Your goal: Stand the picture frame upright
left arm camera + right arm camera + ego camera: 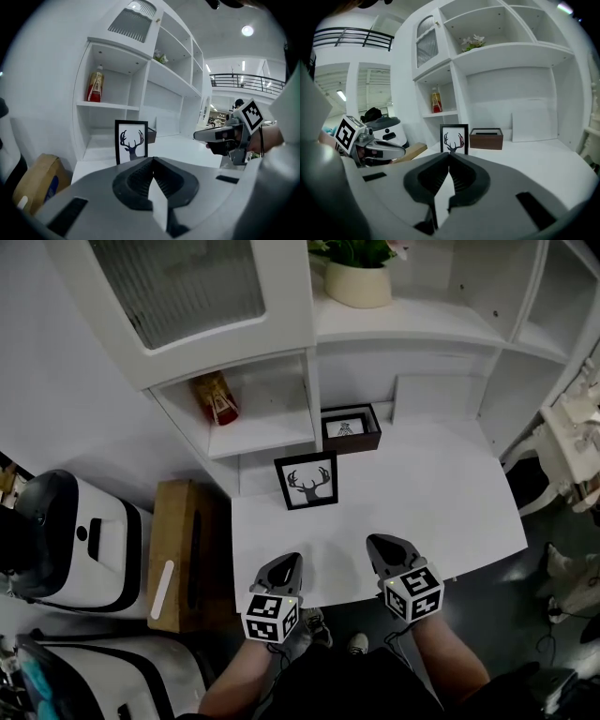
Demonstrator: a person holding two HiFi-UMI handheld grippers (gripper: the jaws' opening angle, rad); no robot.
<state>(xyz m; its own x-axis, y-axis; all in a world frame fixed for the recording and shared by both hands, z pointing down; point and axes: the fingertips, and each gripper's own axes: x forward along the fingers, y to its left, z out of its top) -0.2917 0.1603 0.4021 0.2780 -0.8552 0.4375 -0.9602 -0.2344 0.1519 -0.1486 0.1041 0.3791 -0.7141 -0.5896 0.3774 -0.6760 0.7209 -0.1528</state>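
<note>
A black picture frame (pixel 307 481) with a deer-antler print stands upright at the back left of the white desk (pixel 441 493). It shows as the same frame (pixel 131 141) in the left gripper view and, ahead of the jaws, as the frame (pixel 454 138) in the right gripper view. My left gripper (pixel 288 564) hovers at the desk's front edge, shut and empty. My right gripper (pixel 380 547) hangs beside it, also shut and empty. Both are well short of the frame. Each gripper sees the other: the right gripper (pixel 199 136) and the left gripper (pixel 401 151).
A dark brown box (pixel 351 430) holding a small picture sits behind the frame against the shelf unit. A red-labelled bottle (pixel 217 397) stands in a cubby, a potted plant (pixel 359 276) higher up. A wooden box (pixel 183 554) and white machines (pixel 80 540) stand left of the desk.
</note>
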